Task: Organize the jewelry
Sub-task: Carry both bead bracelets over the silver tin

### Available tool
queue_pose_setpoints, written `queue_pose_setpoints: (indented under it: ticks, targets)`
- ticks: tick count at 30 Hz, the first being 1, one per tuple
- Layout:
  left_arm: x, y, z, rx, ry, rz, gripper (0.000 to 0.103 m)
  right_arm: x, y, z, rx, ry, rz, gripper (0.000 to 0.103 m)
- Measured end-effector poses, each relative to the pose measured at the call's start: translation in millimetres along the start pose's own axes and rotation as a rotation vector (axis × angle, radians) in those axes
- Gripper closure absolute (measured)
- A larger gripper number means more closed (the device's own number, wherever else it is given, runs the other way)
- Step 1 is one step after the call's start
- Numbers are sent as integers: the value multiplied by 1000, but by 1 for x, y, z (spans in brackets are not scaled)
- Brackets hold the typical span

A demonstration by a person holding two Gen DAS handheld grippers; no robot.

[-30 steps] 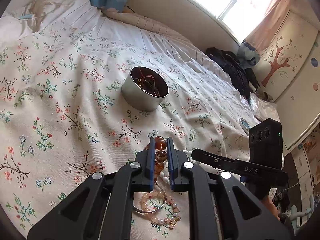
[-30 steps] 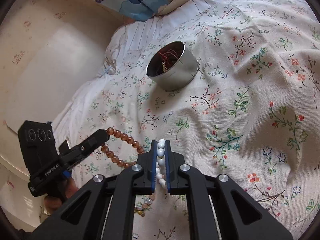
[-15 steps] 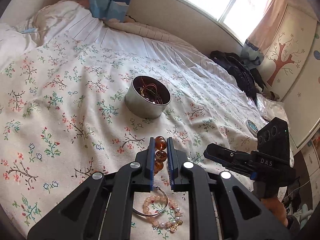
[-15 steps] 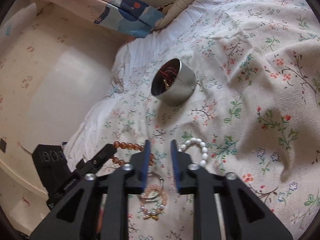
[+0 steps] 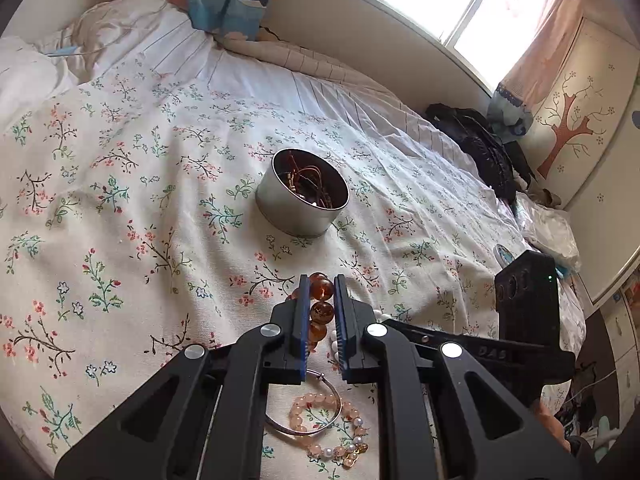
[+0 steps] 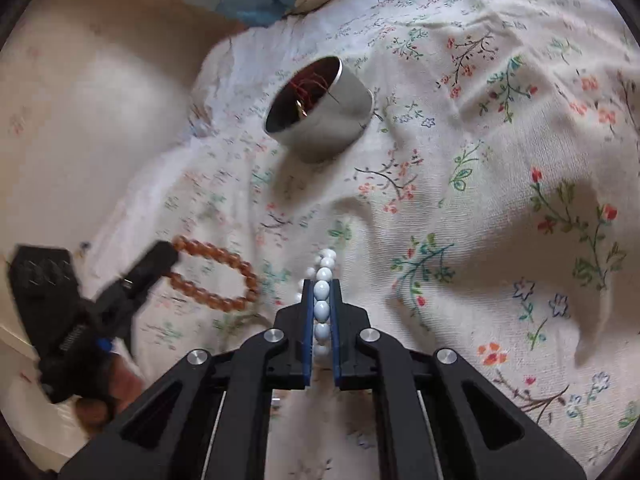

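From the left wrist view, the left gripper [image 5: 322, 312] is clenched on an amber bead bracelet [image 5: 321, 310]; three beads sit in a column between the blue pads, so the strand runs lengthwise along the fingers where it is pinched. The round metal tin [image 5: 302, 194], already holding reddish cords and chains, lies straight ahead of this claw and a little to its left, well apart from the tips, standing upright on the flowered bedspread [image 5: 120, 208]. Below and behind the fingertips a thin silver bangle [image 5: 306, 408] and a pink bead bracelet [image 5: 328, 424] lie overlapping on the cloth, not yet picked up. The right gripper [image 5: 394, 326] reaches in from the right, just beside this claw.

From the right wrist view, the right gripper [image 6: 322, 304] is closed on a white pearl bracelet [image 6: 322, 300], its beads likewise stacked along the fingers, with a loop poking out past the tips. The tin [image 6: 320, 112] lies ahead and slightly left, its mouth looking tipped toward the left in this view. The left gripper [image 6: 156, 260] stands off to the left with the amber loop [image 6: 216, 276] hanging from it, clear of the pearls.

Both claws look about equally far from the tin; I'd guess the carry forward over its rim is next. Each wrist is angled downward toward the bed.
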State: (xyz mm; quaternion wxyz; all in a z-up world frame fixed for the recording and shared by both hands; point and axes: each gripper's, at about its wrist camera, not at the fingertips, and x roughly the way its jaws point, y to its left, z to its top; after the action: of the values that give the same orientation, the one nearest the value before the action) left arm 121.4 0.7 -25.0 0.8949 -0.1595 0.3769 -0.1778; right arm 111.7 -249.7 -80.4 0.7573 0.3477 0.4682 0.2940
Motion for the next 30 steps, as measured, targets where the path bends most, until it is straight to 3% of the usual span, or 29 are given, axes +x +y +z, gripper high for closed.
queue_pose_setpoints:
  ticks: [4,6,12,19,30]
  targets:
    - [-2,0,0,0,-9,-8,92,-16,8,4,38,-77,204,95]
    - [-3,0,1,2,-22,-8,92,-21,14,5,41,-111,257,95]
    - [-5,-13,4,65,-68,58,92,-44,35,14,-32,-208,275,95]
    - [-2,-28,9,134,-109,135,92,-35,57,23,-87,-266,304,95]
    - [3,-36,25,147,-170,158,92,-24,47,51,-65,-303,325,95]
